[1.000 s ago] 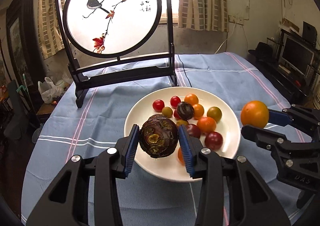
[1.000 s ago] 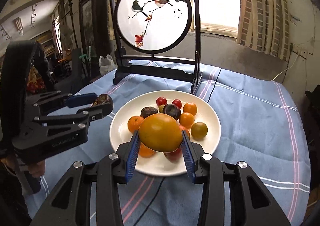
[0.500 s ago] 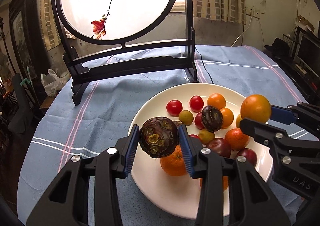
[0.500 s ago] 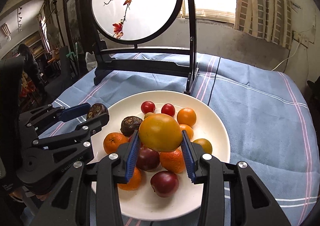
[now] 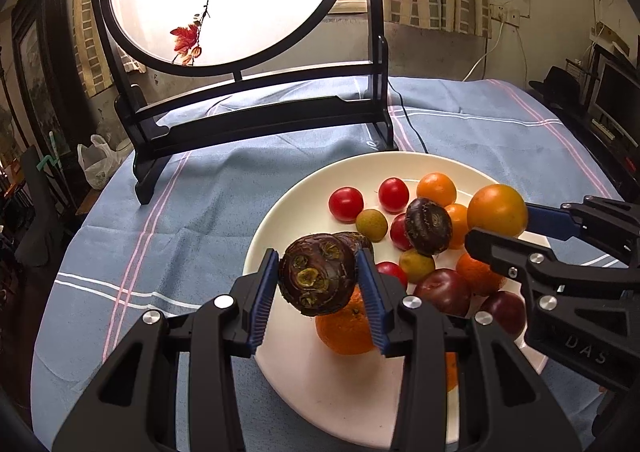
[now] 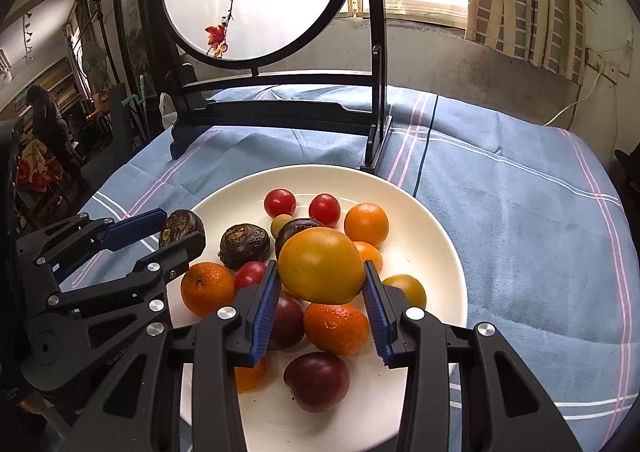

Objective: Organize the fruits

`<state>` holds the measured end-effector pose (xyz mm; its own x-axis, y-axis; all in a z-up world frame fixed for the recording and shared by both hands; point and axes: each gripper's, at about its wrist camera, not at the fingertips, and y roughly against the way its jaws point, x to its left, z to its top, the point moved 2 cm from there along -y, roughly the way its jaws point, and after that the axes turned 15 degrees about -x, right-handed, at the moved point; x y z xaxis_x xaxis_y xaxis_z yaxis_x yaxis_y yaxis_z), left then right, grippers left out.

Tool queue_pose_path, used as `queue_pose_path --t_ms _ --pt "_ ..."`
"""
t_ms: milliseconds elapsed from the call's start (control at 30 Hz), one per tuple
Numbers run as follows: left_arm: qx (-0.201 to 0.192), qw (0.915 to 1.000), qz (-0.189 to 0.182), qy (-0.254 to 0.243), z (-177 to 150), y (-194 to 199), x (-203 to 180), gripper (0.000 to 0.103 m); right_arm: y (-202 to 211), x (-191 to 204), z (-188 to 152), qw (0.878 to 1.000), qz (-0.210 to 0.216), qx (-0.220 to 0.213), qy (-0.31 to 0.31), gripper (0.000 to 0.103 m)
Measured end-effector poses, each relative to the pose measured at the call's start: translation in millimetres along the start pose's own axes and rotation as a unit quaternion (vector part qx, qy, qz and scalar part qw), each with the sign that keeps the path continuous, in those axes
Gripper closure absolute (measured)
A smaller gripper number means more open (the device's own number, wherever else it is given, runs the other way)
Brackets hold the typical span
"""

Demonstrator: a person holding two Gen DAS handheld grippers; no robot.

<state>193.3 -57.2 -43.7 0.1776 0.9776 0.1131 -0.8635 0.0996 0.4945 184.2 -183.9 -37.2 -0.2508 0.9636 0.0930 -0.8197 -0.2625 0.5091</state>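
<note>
Two grippers hang over the white plate [image 6: 440, 248]: the left gripper [image 5: 320, 284] clamps a dark brown water chestnut [image 5: 316, 276], or something like it, above its near-left side, and the right gripper [image 6: 320, 288] clamps a yellow-orange tomato [image 6: 320, 270] over the piled fruit, with cherry tomatoes [image 6: 280, 203] farthest back.

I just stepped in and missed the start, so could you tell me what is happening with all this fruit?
A person is sorting fruit with two tools. The left hand-held gripper clamps a dark brown fruit above the white plate's near edge. The right hand-held gripper holds a large yellow-orange fruit over the pile. Neither has been set down.
</note>
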Motion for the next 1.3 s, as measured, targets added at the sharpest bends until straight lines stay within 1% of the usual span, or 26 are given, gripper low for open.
queue_pose_path --t_ms 33,67,167,200,233,333,467,567,600,633,700,767,867,933,967,1033,1067,1133,1200,1300 --pt "0.0 1.0 0.001 0.0 0 0 0 0.062 2 1 0 1.0 -0.002 -0.004 0.003 0.058" --pt "-0.003 1.0 0.002 0.001 0 0 1 0.06 4 2 1 1.0 -0.005 -0.011 0.005 0.052" --pt "-0.021 0.9998 0.007 0.0 1 7 3 0.04 14 3 7 1.0 -0.003 -0.026 0.0 0.05" --pt "-0.027 0.9996 0.007 0.0 2 10 3 0.036 19 3 8 0.999 -0.003 -0.032 0.0 0.049" --pt "-0.029 0.9996 0.005 0.001 2 13 4 0.034 23 4 9 0.999 -0.004 -0.037 0.001 0.048" --pt "-0.032 0.9995 0.002 0.005 1 23 7 0.033 40 9 10 0.998 -0.007 -0.054 0.011 0.046" --pt "-0.04 0.9991 -0.004 0.011 -1 44 9 0.033 68 15 5 0.997 0.002 -0.07 0.006 0.043" --pt "-0.053 0.9984 -0.007 0.017 -1 67 13 0.031 97 23 -3 0.995 -0.021 -0.099 0.021 0.037" --pt "-0.061 0.9979 -0.006 0.021 -1 77 15 0.027 106 25 -6 0.993 -0.028 -0.109 0.025 0.035" --pt "-0.068 0.9974 -0.006 0.025 -1 85 16 0.023 115 27 -9 0.992 -0.032 -0.119 0.026 0.035" --pt "-0.085 0.9958 -0.001 0.034 -4 103 19 0.021 132 32 -16 0.99 -0.033 -0.137 0.015 0.035" --pt "-0.094 0.9947 0.001 0.04 -9 117 20 0.021 143 37 -22 0.988 -0.037 -0.15 0.003 0.034" --pt "-0.101 0.9939 0.01 0.042 -19 132 21 0.019 157 45 -29 0.982 -0.073 -0.173 0.016 0.032" --pt "-0.116 0.9918 0.023 0.048 -25 139 23 0.01 162 49 -33 0.975 -0.105 -0.192 0.03 0.028" --pt "-0.123 0.9904 0.03 0.055 -28 141 24 0.009 162 51 -35 0.972 -0.12 -0.2 0.035 0.027" --pt "-0.124 0.9898 0.025 0.067 -31 139 25 0.009 159 52 -37 0.971 -0.131 -0.196 0.041 0.027" --pt "-0.122 0.9902 0.022 0.064 -32 137 24 0.009 157 53 -37 0.97 -0.136 -0.195 0.048 0.027" --pt "-0.127 0.9903 0.029 0.049 -33 135 20 0.009 156 54 -39 0.964 -0.161 -0.2 0.068 0.027" --pt "-0.134 0.9899 0.029 0.037 -35 134 16 0.009 153 54 -41 0.96 -0.177 -0.2 0.086 0.027" --pt "-0.136 0.9901 0.019 0.03 -37 133 12 0.008 150 49 -43 0.961 -0.178 -0.195 0.077 0.027"
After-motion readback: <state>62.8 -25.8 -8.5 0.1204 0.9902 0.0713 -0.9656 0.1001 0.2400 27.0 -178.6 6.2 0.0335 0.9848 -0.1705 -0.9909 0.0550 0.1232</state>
